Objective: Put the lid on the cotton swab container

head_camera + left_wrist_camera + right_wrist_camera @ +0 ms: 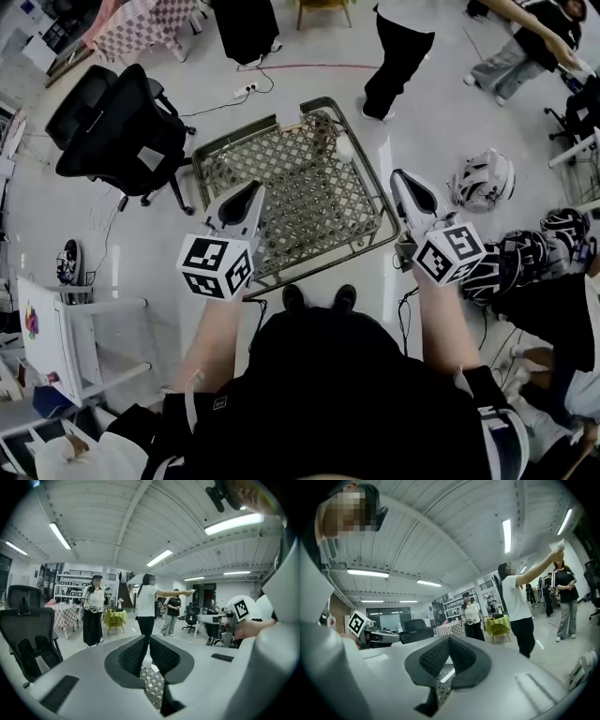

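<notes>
Grey floor, lattice-top table, black office chair, ceiling strip lights

I see bright, even light from ceiling strip lights, glaring white at the upper right of the left gripper view. Both gripper views bend strongly at their edges. Shadows on the floor are faint.

A metal lattice table stands on the pale floor, a black office chair at its left and a white helmet at its right.
</notes>
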A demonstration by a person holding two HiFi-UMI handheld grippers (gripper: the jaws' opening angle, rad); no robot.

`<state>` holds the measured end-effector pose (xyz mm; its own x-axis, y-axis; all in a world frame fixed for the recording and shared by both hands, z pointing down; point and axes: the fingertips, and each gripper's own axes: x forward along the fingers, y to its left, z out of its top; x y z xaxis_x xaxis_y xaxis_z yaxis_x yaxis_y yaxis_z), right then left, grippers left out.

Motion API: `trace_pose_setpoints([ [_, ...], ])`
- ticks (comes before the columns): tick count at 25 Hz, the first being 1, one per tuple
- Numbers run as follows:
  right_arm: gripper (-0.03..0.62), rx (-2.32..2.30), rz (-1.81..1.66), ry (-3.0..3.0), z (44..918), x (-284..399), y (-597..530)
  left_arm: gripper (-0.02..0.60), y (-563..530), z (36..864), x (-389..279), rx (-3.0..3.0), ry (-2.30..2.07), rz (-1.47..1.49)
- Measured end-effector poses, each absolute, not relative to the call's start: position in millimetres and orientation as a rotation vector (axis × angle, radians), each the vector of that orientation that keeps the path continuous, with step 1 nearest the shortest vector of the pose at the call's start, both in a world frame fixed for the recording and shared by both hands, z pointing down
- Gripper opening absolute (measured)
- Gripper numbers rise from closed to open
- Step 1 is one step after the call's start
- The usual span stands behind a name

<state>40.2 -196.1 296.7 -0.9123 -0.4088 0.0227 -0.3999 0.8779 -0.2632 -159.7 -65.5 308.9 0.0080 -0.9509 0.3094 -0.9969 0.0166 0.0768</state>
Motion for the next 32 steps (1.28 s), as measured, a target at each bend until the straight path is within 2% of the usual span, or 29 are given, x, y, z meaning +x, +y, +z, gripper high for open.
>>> trace_pose_setpoints([
  [9, 0.009, -0.658, -0.304, 2.935, 245, 9, -174, 0.032, -60, 281, -198, 2.064, -2.111, 0.256],
  [22, 0.008, -0.722, -0.271, 3.024, 265, 19, -171, 0.023, -71, 295, -216, 2.067, -2.088, 0.243],
  [32, 0.008, -0.716, -0.314, 3.034, 276, 24, -165, 0.023, -64, 299, -201, 2.056, -2.109, 0.252],
])
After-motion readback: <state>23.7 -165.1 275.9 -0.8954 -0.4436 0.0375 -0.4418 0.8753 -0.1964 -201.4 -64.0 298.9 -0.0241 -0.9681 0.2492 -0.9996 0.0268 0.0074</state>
